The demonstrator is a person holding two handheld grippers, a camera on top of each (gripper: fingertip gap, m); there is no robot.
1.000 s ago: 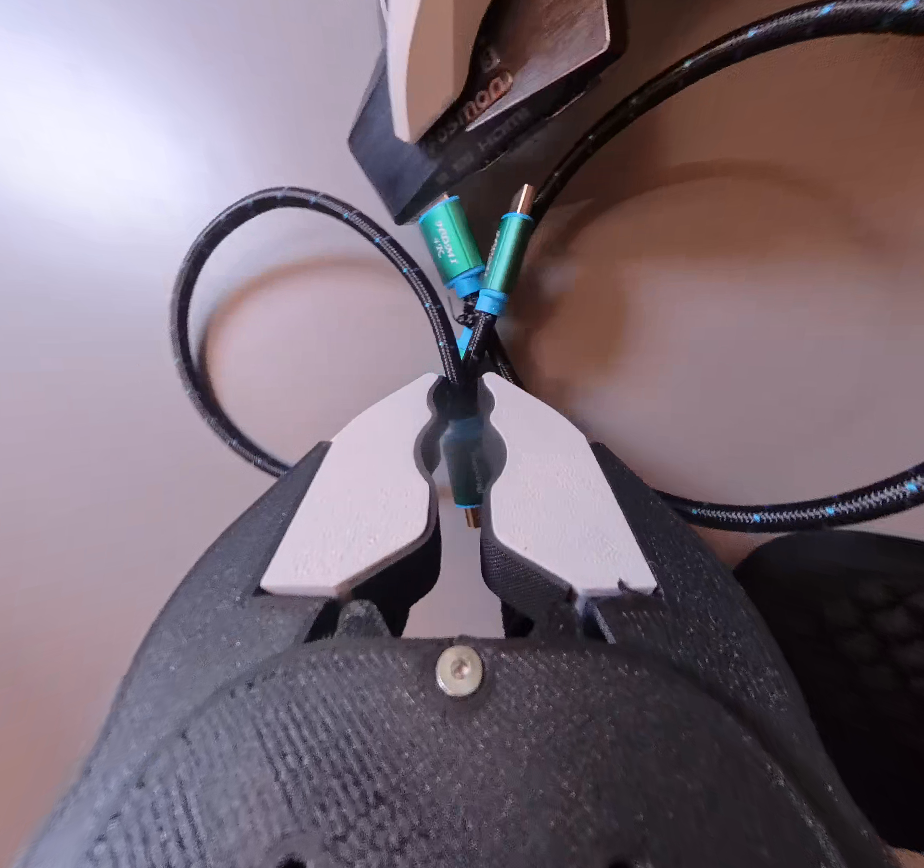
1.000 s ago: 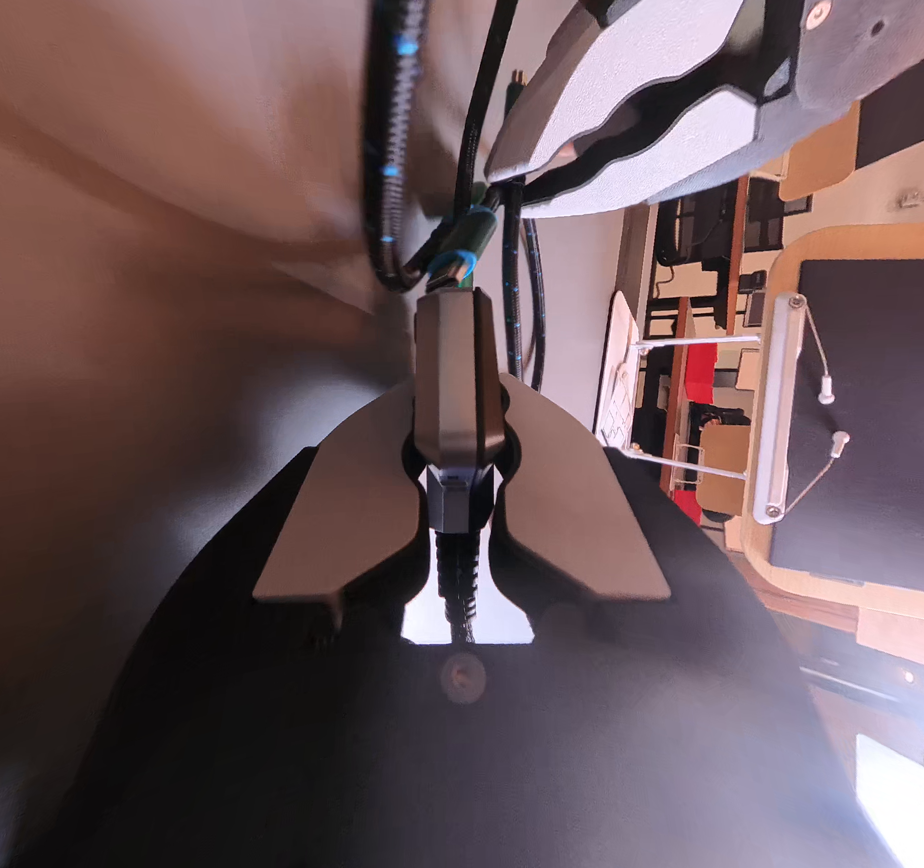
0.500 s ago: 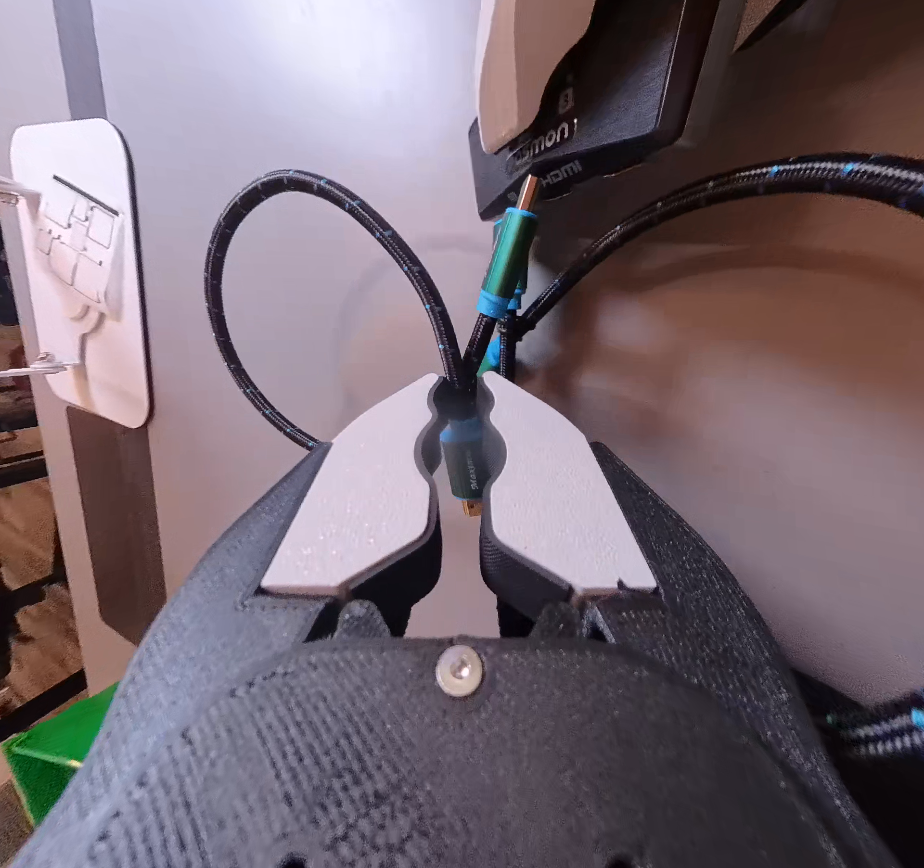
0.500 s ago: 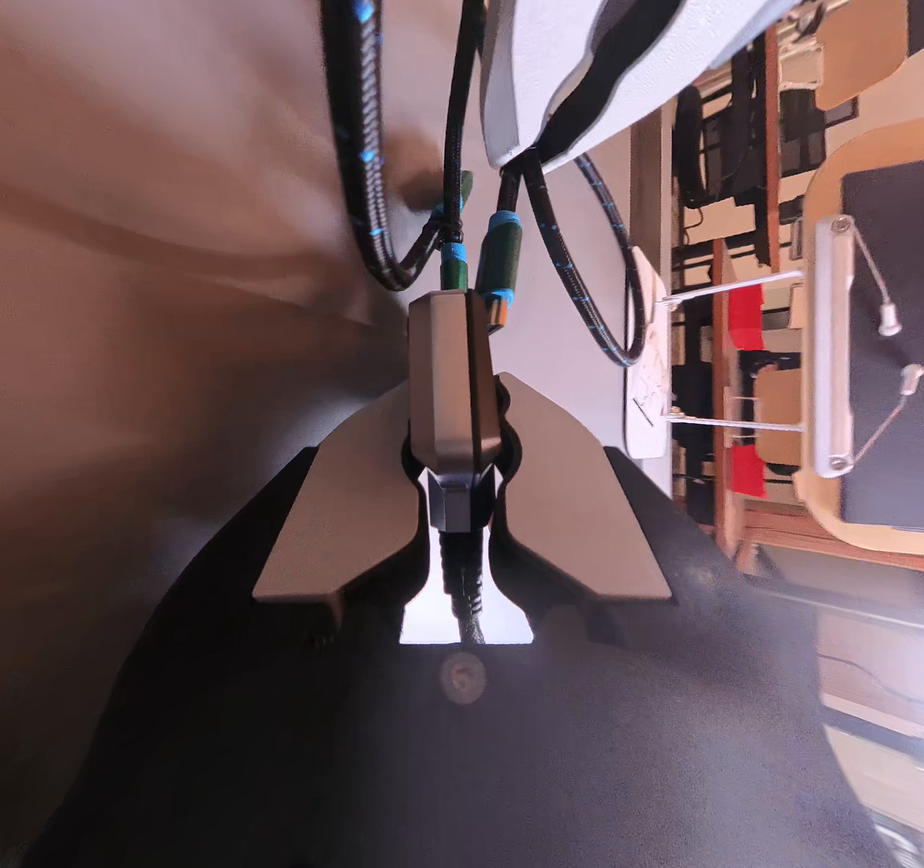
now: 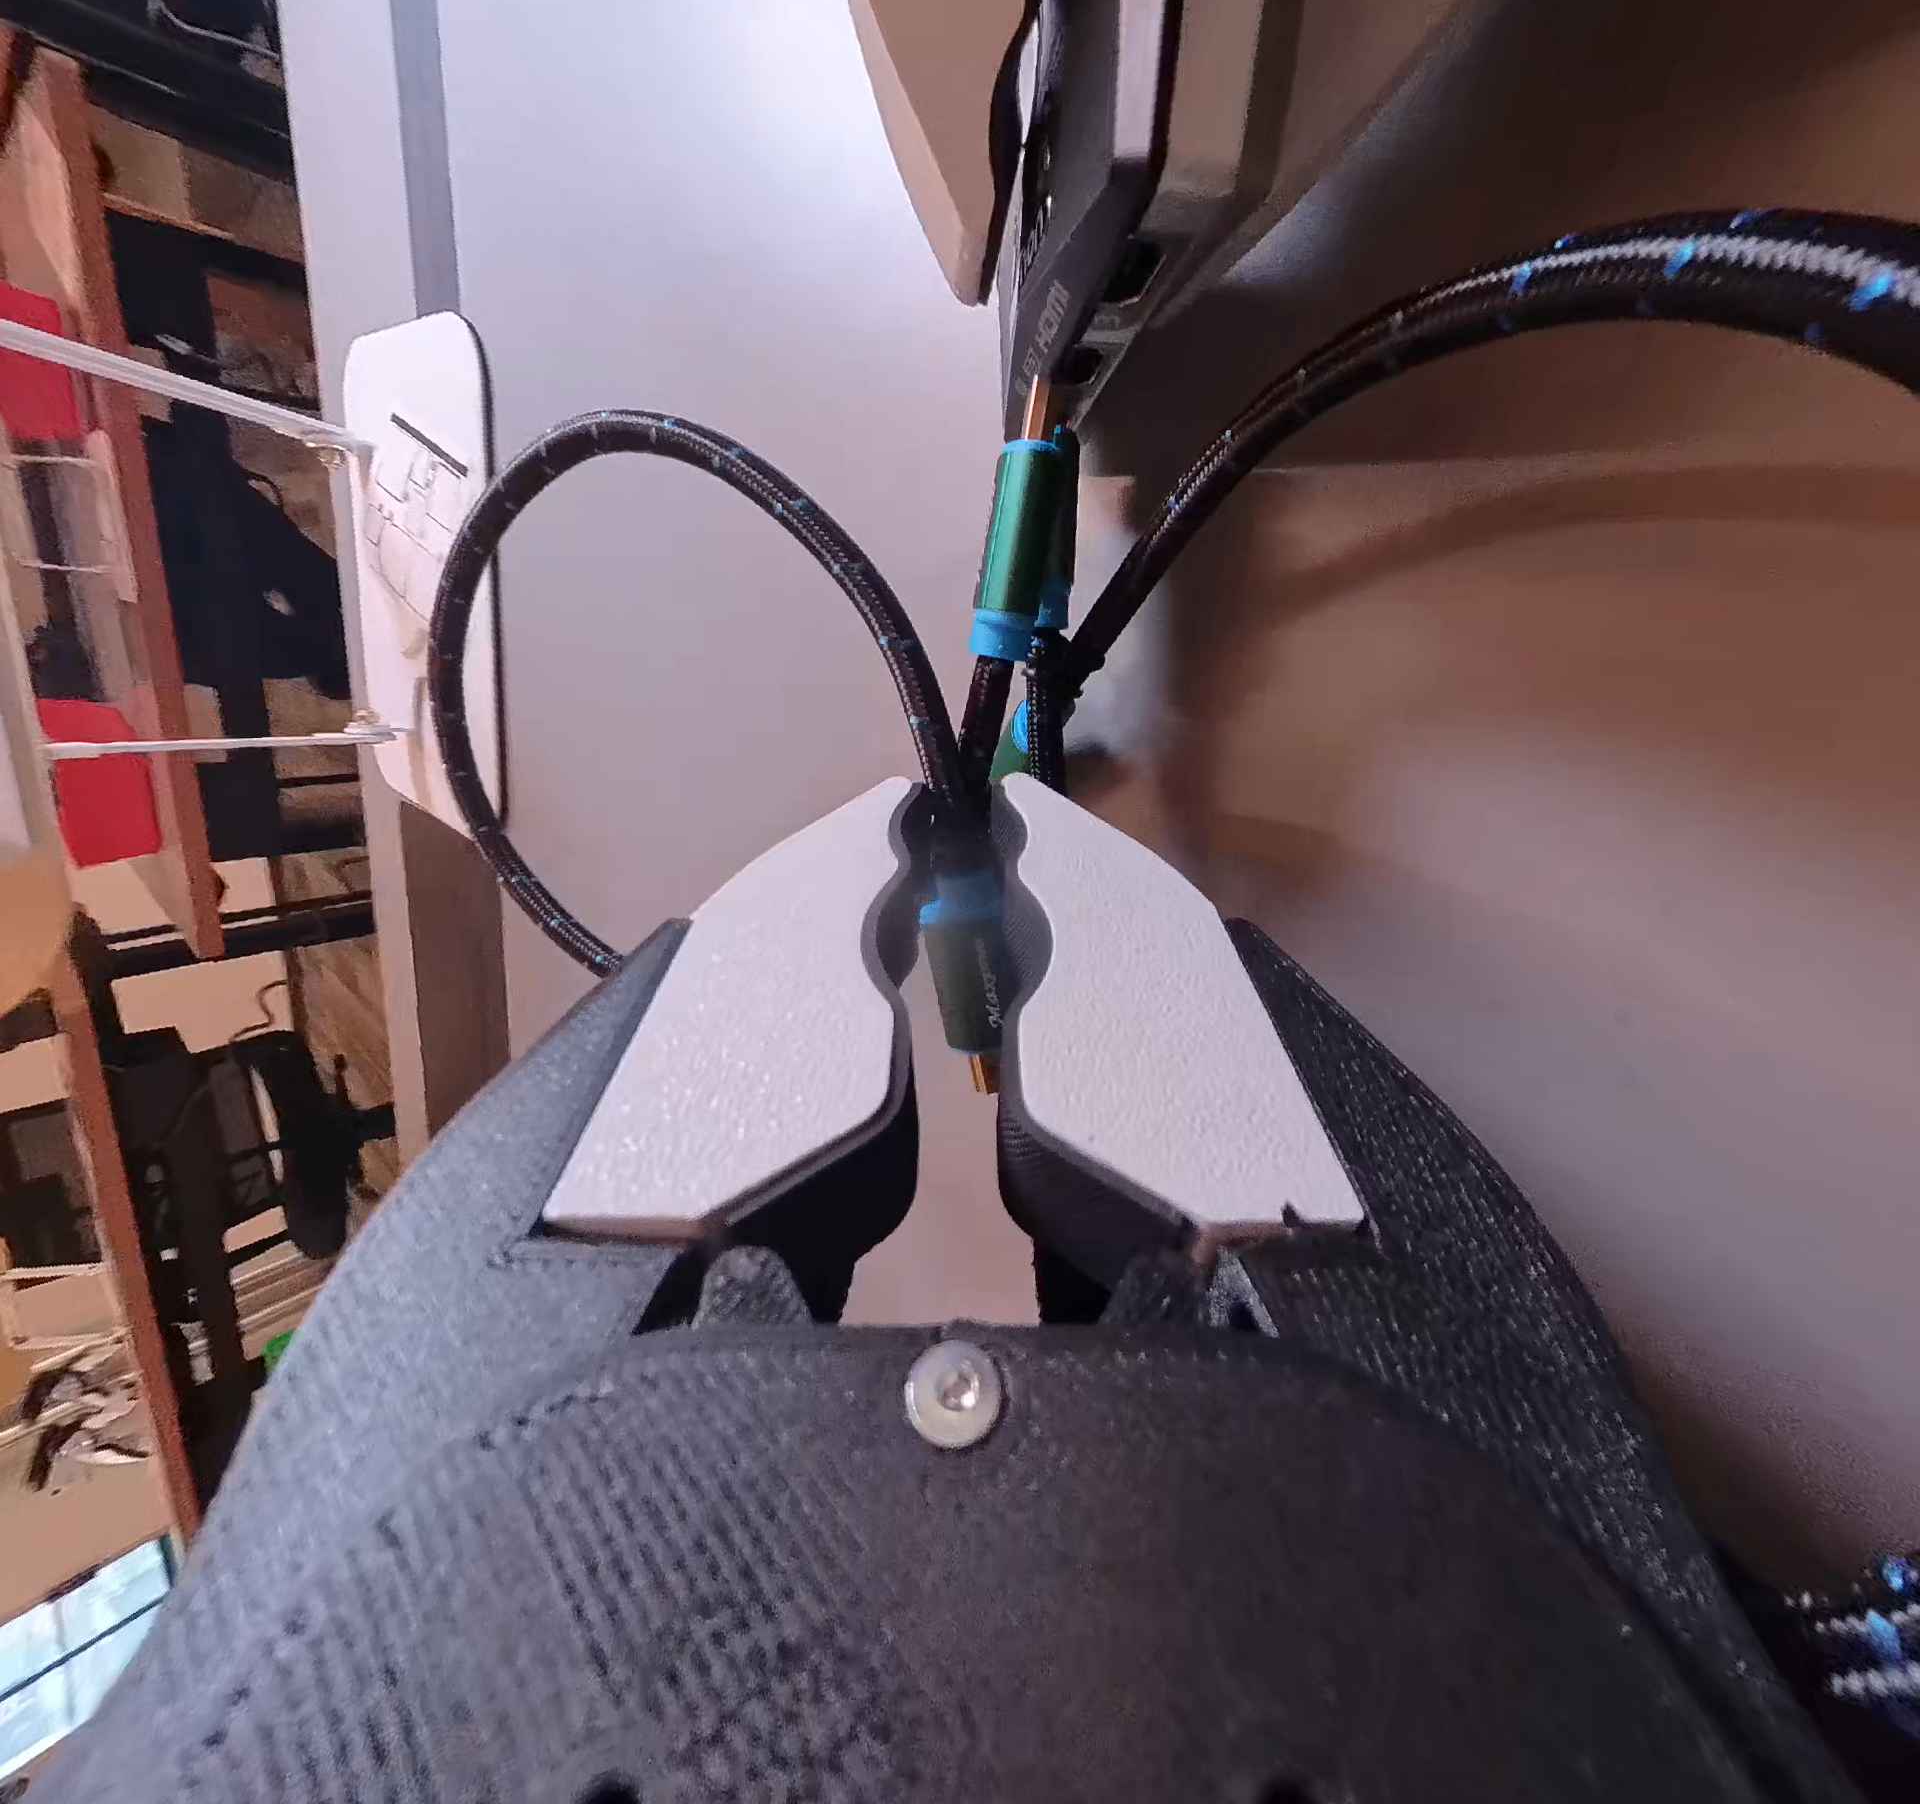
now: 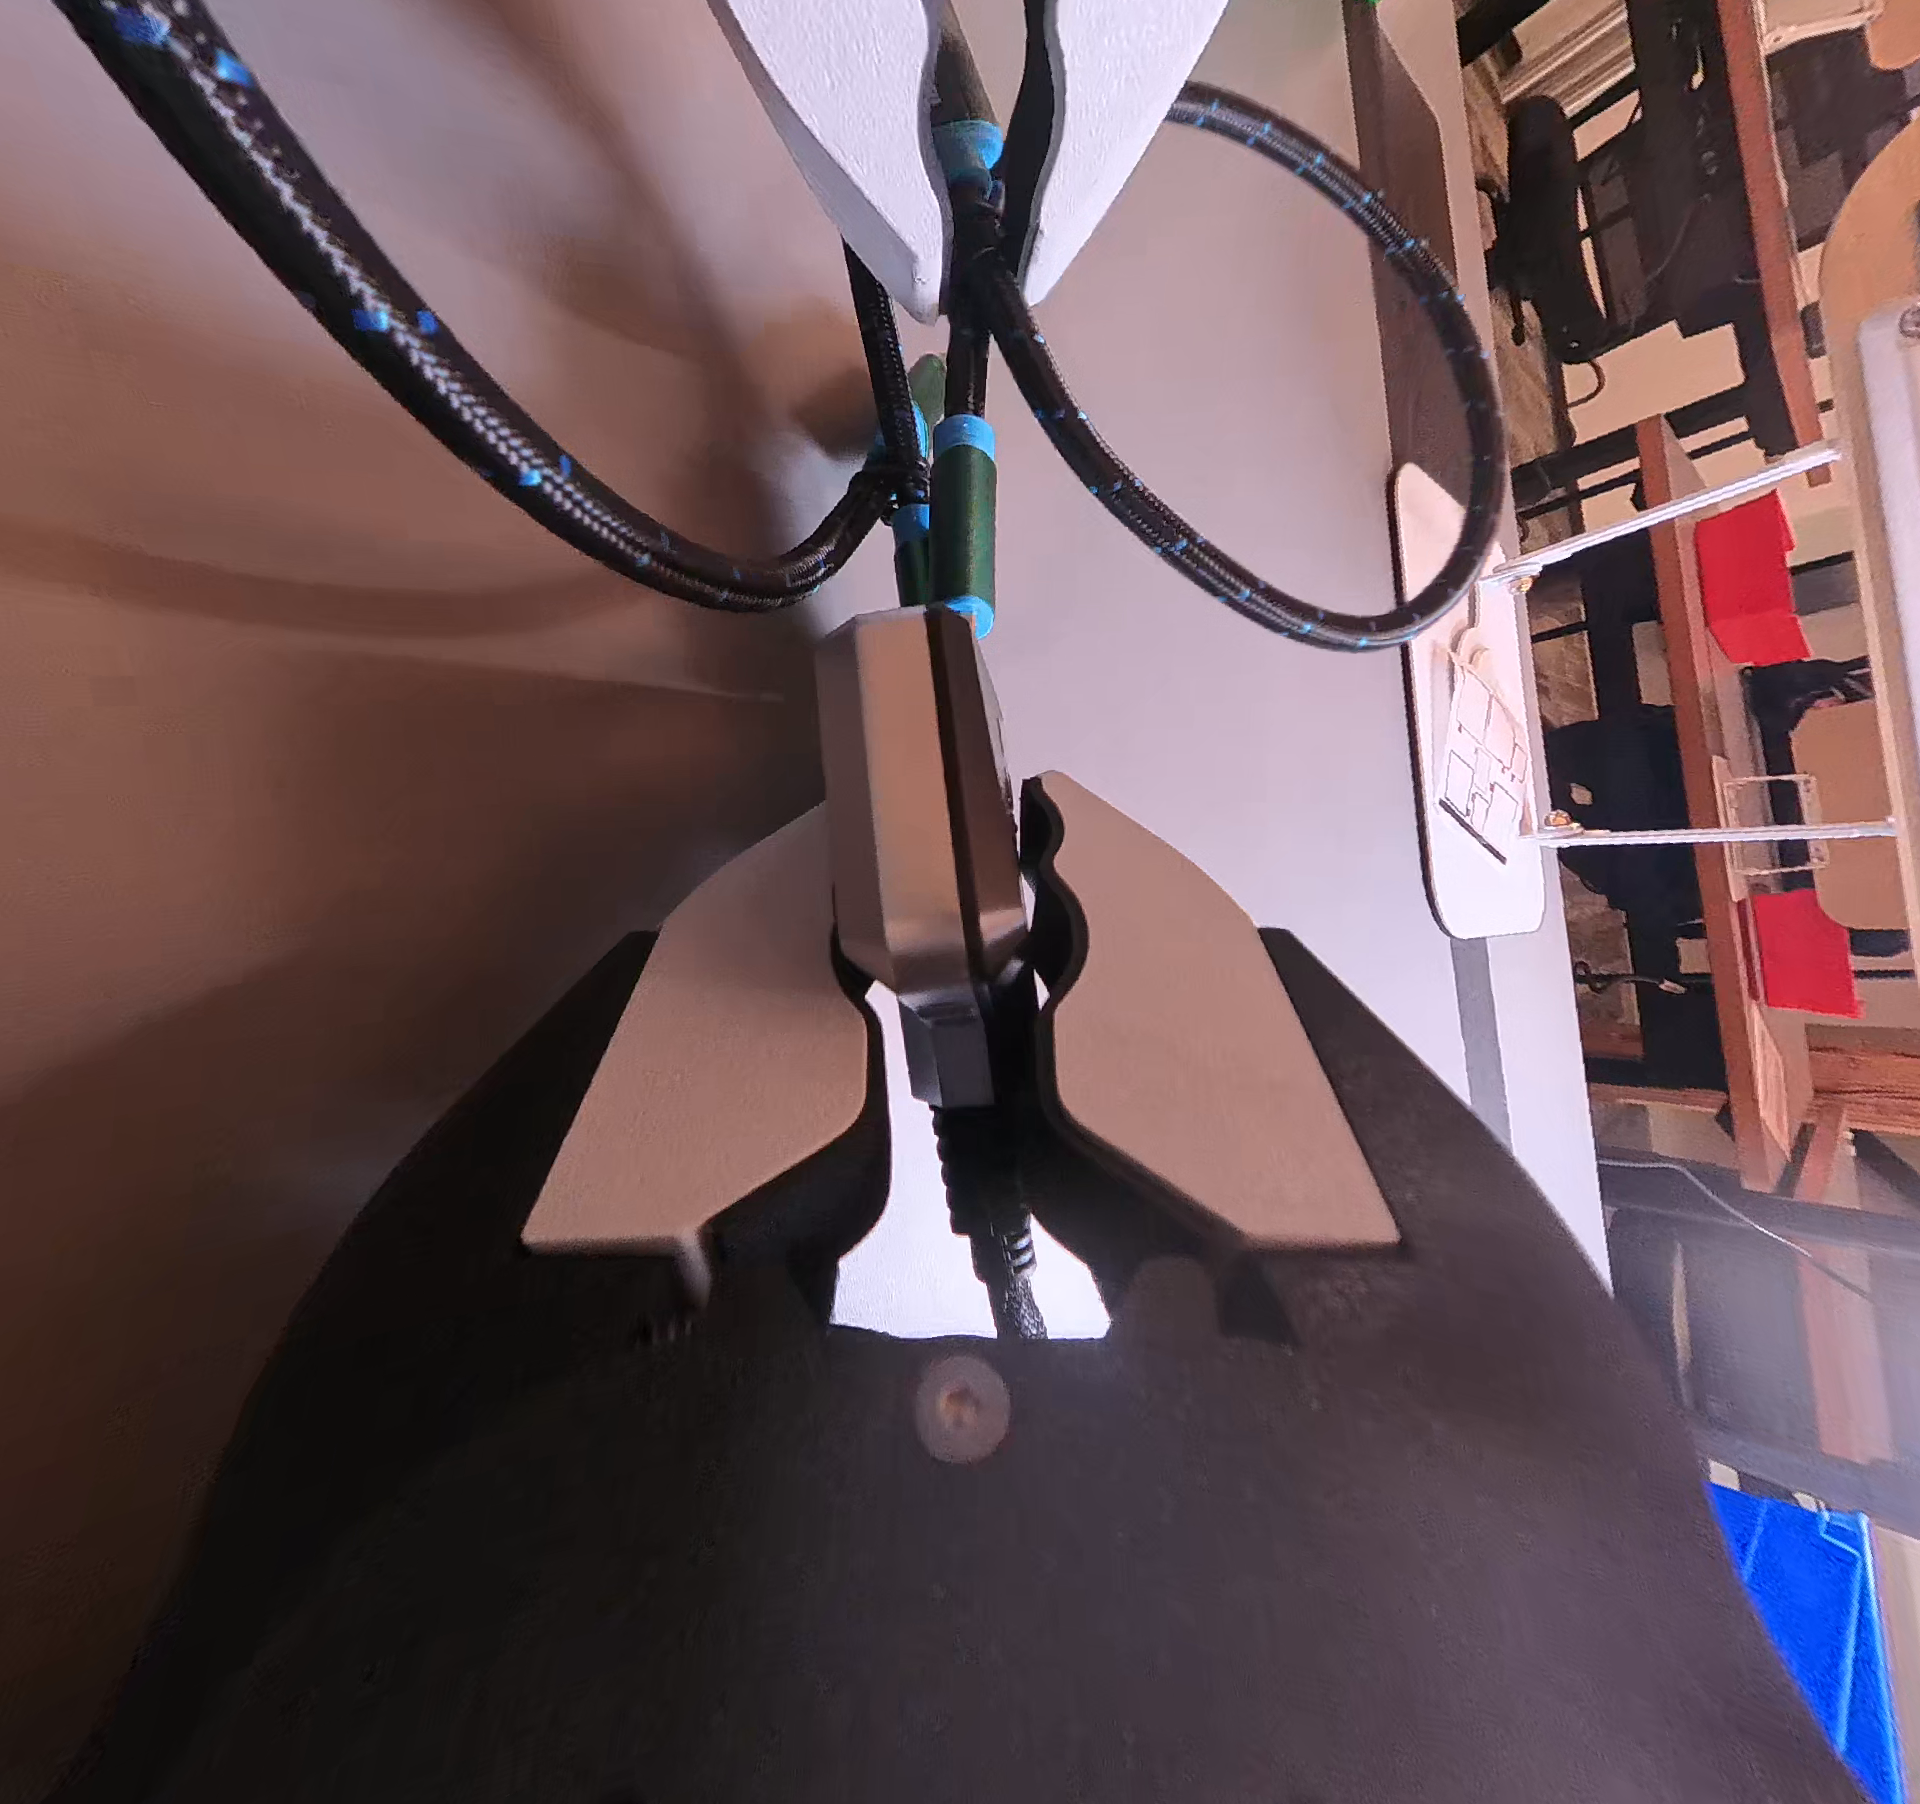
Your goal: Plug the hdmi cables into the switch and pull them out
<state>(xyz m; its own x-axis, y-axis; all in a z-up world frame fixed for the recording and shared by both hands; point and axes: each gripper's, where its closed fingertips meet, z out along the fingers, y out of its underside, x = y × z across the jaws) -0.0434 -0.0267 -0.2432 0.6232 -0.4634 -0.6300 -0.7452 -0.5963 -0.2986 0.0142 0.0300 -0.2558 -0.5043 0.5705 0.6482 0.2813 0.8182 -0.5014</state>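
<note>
While left jaws pinch black braided cable point(image 5: 665, 445), right jaws clamp grey adapter point(image 6: 914, 798).

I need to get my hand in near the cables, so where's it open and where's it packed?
Open: inside the black braided cable loop, before the pale wall. Crowded: between the left gripper, shut on crossed cables and a green metal plug, and the grey metal adapter hub clamped in the right gripper.

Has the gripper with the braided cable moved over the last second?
Yes. In the left wrist view the white wall plate was out of frame, then appeared at the left edge and slid inward, so the left gripper swung left, cable still clamped.
</note>
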